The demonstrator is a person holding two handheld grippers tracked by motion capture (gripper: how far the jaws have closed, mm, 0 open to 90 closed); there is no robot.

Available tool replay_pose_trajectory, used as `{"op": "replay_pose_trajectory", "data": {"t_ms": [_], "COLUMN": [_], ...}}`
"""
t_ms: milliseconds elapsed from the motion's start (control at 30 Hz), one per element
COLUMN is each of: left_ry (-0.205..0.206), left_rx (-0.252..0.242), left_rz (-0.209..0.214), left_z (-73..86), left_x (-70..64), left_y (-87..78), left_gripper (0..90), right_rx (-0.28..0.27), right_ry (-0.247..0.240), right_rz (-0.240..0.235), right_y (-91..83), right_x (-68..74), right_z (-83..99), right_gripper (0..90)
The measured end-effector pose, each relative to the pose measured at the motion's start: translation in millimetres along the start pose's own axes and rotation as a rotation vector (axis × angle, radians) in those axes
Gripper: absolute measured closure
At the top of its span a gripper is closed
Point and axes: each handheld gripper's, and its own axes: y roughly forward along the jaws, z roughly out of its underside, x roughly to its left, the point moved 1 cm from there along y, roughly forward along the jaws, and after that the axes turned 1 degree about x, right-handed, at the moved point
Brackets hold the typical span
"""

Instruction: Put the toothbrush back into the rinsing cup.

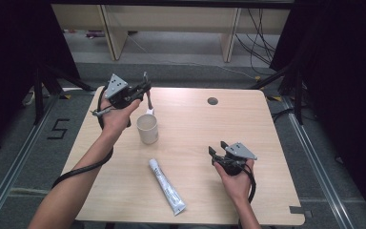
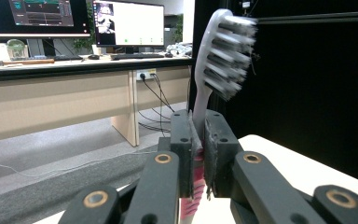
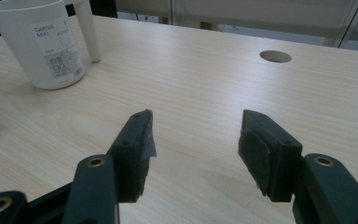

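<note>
Toothbrush (image 2: 219, 56) first: it sits pinched between the jaws of my left gripper (image 2: 199, 140), handle clamped low between the pads and the bristled head standing up above the jaw tips, tilted a little to one side. In the high view the same gripper (image 1: 140, 90) is lifted off the table (image 1: 267, 191), with the brush hanging from its tips just above and behind the white mug (image 1: 147, 129).

My right gripper (image 3: 193, 154) is spread wide and holds nothing; bare wood shows between its jaws. It hovers low over the near right part of the table (image 3: 214, 84). Ahead of it and off to its left stands the mug (image 3: 51, 42), upright, label facing me, with what I take to be the brush's white handle just behind it.

Between the two grippers, nearer to me, a tube of toothpaste (image 1: 167, 186) lies flat on the wood, untouched.

By my reading, the pickup is done: the brush is off the table and secure. What remains, I judge, is lowering it into the mug and letting go. The tube has not been dealt with at all, and the free right gripper looks best placed for it.

Beyond the table, desks and monitors (image 2: 128, 23).
</note>
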Motion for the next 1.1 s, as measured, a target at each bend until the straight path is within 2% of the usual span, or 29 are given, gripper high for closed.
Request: {"op": "replay_pose_trajectory", "data": {"t_ms": [100, 133, 167, 200, 233, 267, 333, 367, 400, 433, 500, 533, 600, 633, 667, 700, 833, 867, 967, 1033, 1100], "left_ry": [0.007, 0.011, 0.015, 0.015, 0.015, 0.015, 0.012, 0.011, 0.01, 0.01, 0.009, 0.011, 0.012, 0.009, 0.011, 0.008, 0.005, 0.003, 0.001, 0.003, -0.003], "left_rx": [0.001, -0.001, -0.001, 0.0, 0.002, 0.002, 0.005, 0.008, 0.008, 0.009, 0.004, 0.005, 0.007, 0.004, 0.008, 0.008, 0.013, 0.013, 0.022, 0.028, 0.033], "left_rz": [-0.006, -0.008, -0.01, -0.013, -0.013, -0.014, -0.018, -0.019, -0.02, -0.02, -0.021, -0.023, -0.024, -0.023, -0.023, -0.024, -0.025, -0.026, -0.032, -0.036, -0.038], "left_z": [-0.3, -0.3, -0.3, -0.1, 0.2, 0.6, 2.0, 2.7, 3.3, 3.9, 5.0, 5.6, 6.8, 7.4, 8.1, 8.7, 11.0, 11.8, 14.4, 16.4, 18.5], "left_x": [1.5, 2.1, 2.7, 3.7, 4.7, 5.4, 7.7, 8.6, 9.5, 10.3, 11.8, 12.5, 13.4, 13.5, 14.0, 14.2, 15.3, 15.4, 16.9, 18.2, 19.1], "left_y": [2.2, 3.3, 3.9, 5.0, 5.8, 6.5, 8.4, 9.2, 9.9, 10.6, 12.2, 12.9, 14.4, 15.5, 16.2, 17.2, 20.4, 21.4, 23.6, 24.9, 26.2], "left_gripper": [83.2, 83.2, 83.2, 83.2, 83.2, 83.2, 83.2, 83.2, 83.2, 83.2, 83.2, 83.2, 83.2, 83.2, 83.2, 83.2, 83.1, 83.2, 83.2, 83.2, 83.2], "right_rx": [0.003, -0.001, 0.001, 0.017, 0.013, 0.018, 0.018, 0.011, 0.001, 0.004, 0.011, 0.01, 0.001, 0.011, 0.014, 0.01, 0.01, 0.011, 0.003, 0.004, 0.0], "right_ry": [0.006, -0.015, -0.012, 0.013, 0.0, 0.015, 0.016, 0.007, -0.029, -0.003, 0.005, 0.004, -0.026, 0.013, 0.023, -0.001, 0.001, 0.014, -0.006, 0.004, -0.021], "right_rz": [0.008, 0.009, 0.006, 0.014, 0.017, 0.014, 0.014, 0.018, 0.021, 0.02, 0.015, 0.012, 0.016, 0.016, 0.015, 0.003, 0.007, 0.011, -0.003, -0.005, 0.006], "right_y": [-0.3, 0.2, 0.4, -1.1, -1.0, -1.1, -1.1, -0.5, 0.0, -0.1, -0.4, -0.2, 0.1, -0.3, -0.6, 0.5, 0.4, 0.0, 1.3, 1.4, 1.5], "right_x": [0.8, -0.5, -0.3, 1.4, 0.7, 1.8, 1.8, 1.3, -1.6, 0.3, 0.4, 0.3, -1.6, 1.1, 1.8, 0.4, 0.4, 1.1, 0.0, 0.6, -1.2], "right_z": [0.3, 0.1, 0.2, 0.5, 0.4, 0.7, 0.8, 0.8, 0.3, 0.7, 0.6, 0.5, 0.1, 0.8, 0.8, 0.6, 0.6, 0.7, 0.6, 0.9, 1.3], "right_gripper": [45.0, 44.9, 44.9, 44.9, 44.9, 44.9, 44.9, 44.9, 44.9, 44.8, 44.9, 44.9, 44.9, 44.9, 44.9, 44.8, 44.8, 44.8, 44.8, 44.8, 44.7]}}
